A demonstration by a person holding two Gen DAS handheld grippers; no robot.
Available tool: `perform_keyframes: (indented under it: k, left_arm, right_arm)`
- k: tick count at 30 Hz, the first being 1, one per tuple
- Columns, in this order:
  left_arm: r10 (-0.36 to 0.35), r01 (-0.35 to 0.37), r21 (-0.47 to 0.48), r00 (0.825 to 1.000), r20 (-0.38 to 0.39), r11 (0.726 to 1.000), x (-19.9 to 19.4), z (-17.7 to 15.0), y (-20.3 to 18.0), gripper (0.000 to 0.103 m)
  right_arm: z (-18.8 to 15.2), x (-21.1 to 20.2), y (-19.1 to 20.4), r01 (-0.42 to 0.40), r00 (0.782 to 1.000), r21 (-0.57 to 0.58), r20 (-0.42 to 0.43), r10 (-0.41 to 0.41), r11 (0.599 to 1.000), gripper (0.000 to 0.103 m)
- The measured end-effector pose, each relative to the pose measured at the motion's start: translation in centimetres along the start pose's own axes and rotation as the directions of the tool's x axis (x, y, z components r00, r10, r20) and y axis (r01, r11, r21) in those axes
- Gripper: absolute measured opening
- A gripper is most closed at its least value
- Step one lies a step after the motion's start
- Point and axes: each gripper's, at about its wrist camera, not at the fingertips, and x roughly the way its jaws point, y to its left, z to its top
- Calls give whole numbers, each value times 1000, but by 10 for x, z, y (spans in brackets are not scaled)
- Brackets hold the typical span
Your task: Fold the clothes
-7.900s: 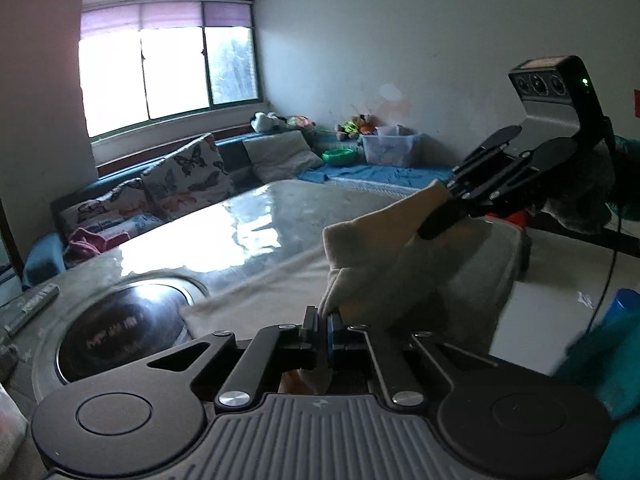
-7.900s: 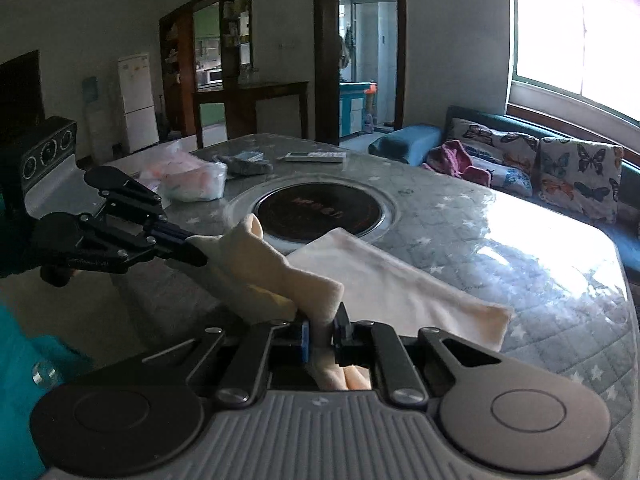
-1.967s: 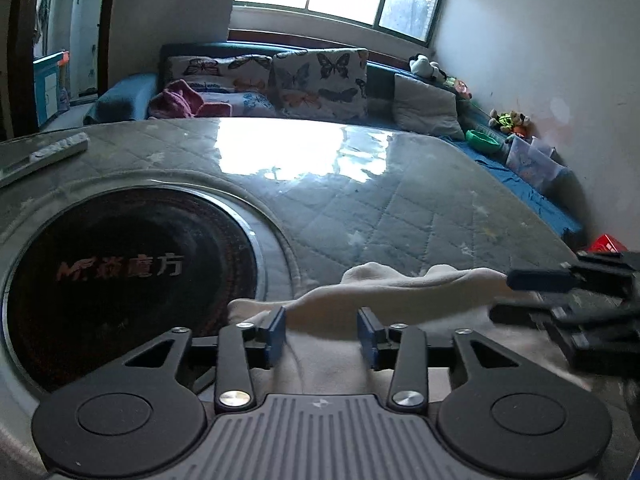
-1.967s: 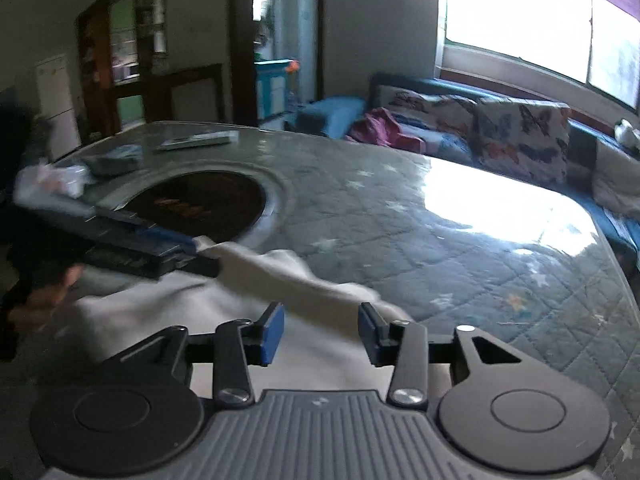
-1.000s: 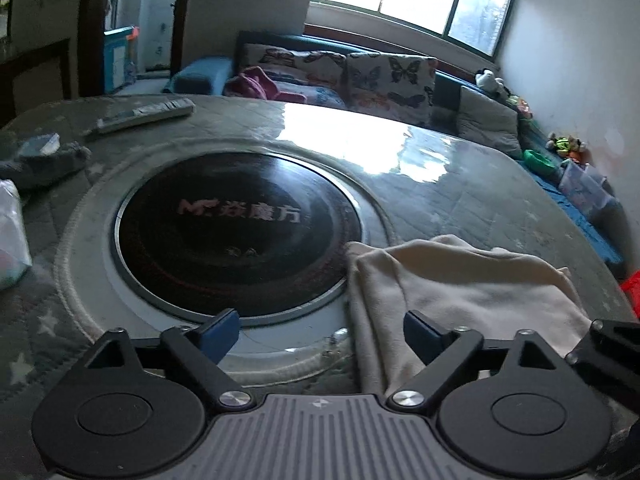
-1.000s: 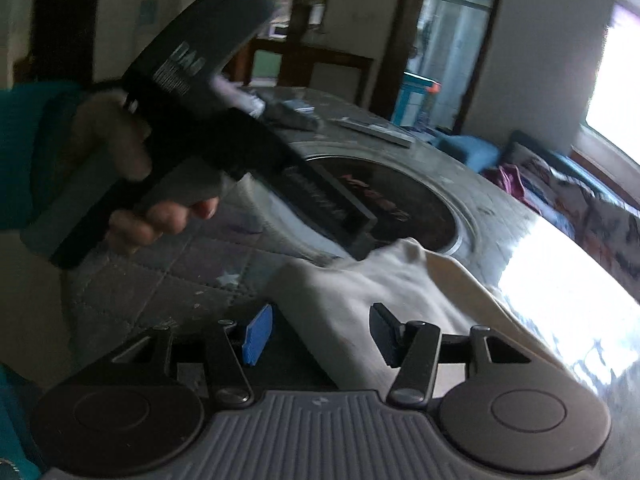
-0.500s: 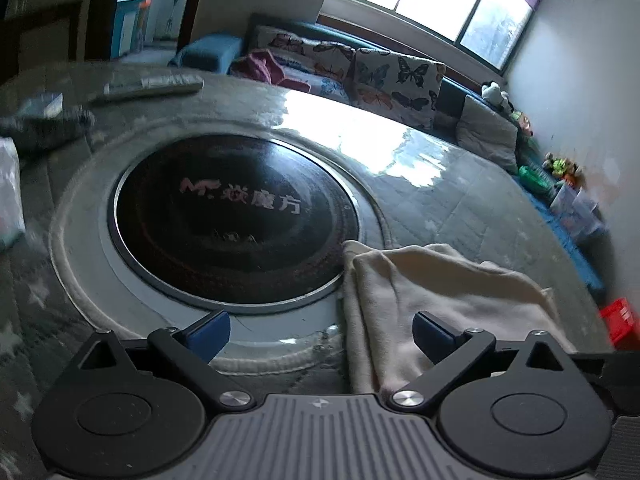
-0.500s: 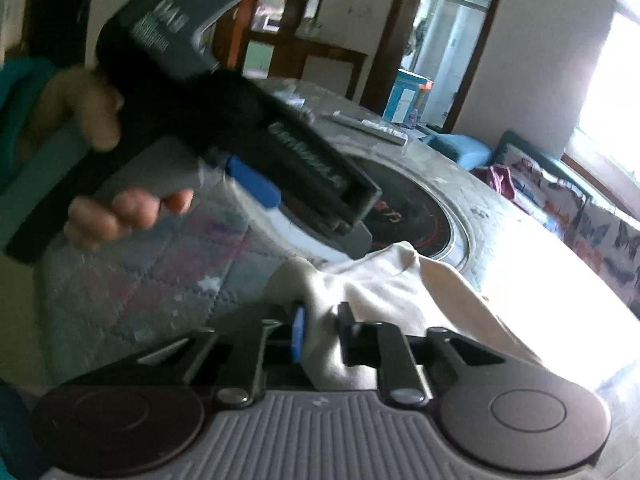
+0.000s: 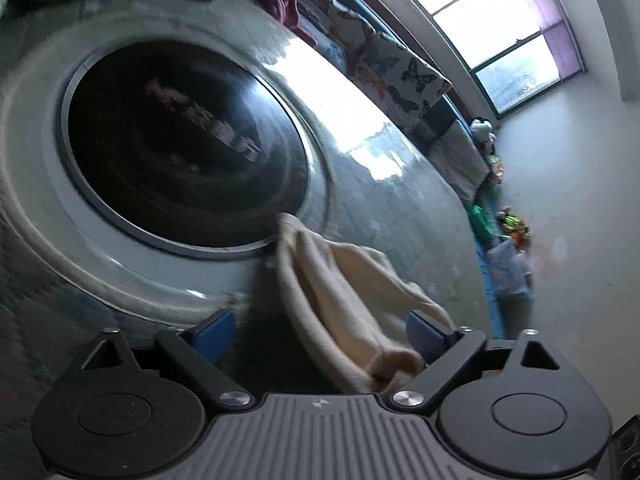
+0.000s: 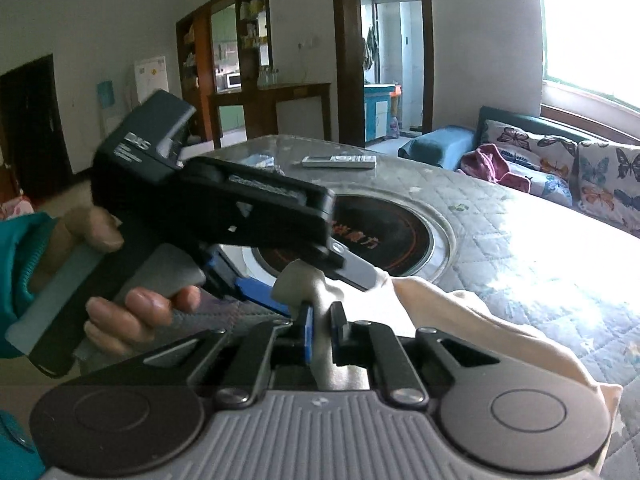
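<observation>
A cream cloth [image 9: 340, 292] lies bunched on the grey quilted table [image 9: 400, 200] beside a round black hotplate [image 9: 180, 148]. In the left wrist view my left gripper [image 9: 316, 330] is tilted over, its jaws wide and closing. The cloth's near fold runs between them close to the right pad [image 9: 424, 334], and neither pad presses on it. My right gripper [image 10: 320, 330] is shut on a raised corner of the cloth [image 10: 460, 312]. The right wrist view shows the left gripper [image 10: 312, 284] in a hand [image 10: 132, 312], its fingers on either side of that same corner.
A remote control [image 10: 339, 161] lies on the far side of the table [image 10: 540, 248], beyond the hotplate [image 10: 384, 236]. A sofa with butterfly cushions [image 10: 560, 160] and a pink garment stands behind the table under the window. A doorway and a dresser stand at the back.
My right gripper has shut on the cloth's corner and lifted it a little. The left gripper has rolled to one side, its jaws have narrowed slightly, and the cloth now runs between them.
</observation>
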Motion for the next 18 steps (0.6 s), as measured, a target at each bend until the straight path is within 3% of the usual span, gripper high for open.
perform_keyframes:
  k: [2, 5, 7, 9, 14, 18]
  left_arm:
    - [-30, 29, -36, 999, -21, 999, 7, -1, 0, 74]
    - [-59, 55, -90, 997, -42, 994, 15, -3, 6, 53]
    - [-64, 58, -113, 997, -52, 992, 19, -5, 10, 31]
    - [-57, 51, -108, 997, -53, 993, 20, -4, 13, 24]
    - [-48, 44, -73, 997, -60, 996, 18, 0, 16, 18]
    - [-24, 23, -13, 998, -54, 1000, 16, -2, 9, 18]
  right_arm:
    - [-1, -4, 0, -4, 1000, 2, 5, 4, 1000, 7]
    - [-6, -7, 1, -15, 1000, 9, 5, 15, 1000, 7]
    - [-10, -7, 3, -26, 1000, 6, -6, 26, 1000, 7]
    - [-15, -8, 4, -36, 999, 3, -17, 36, 999, 8]
    - [-26, -31, -12, 3, 1000, 73, 6, -4, 997, 12]
    - [-34, -51, -50, 131, 991, 147, 12, -135, 980, 14]
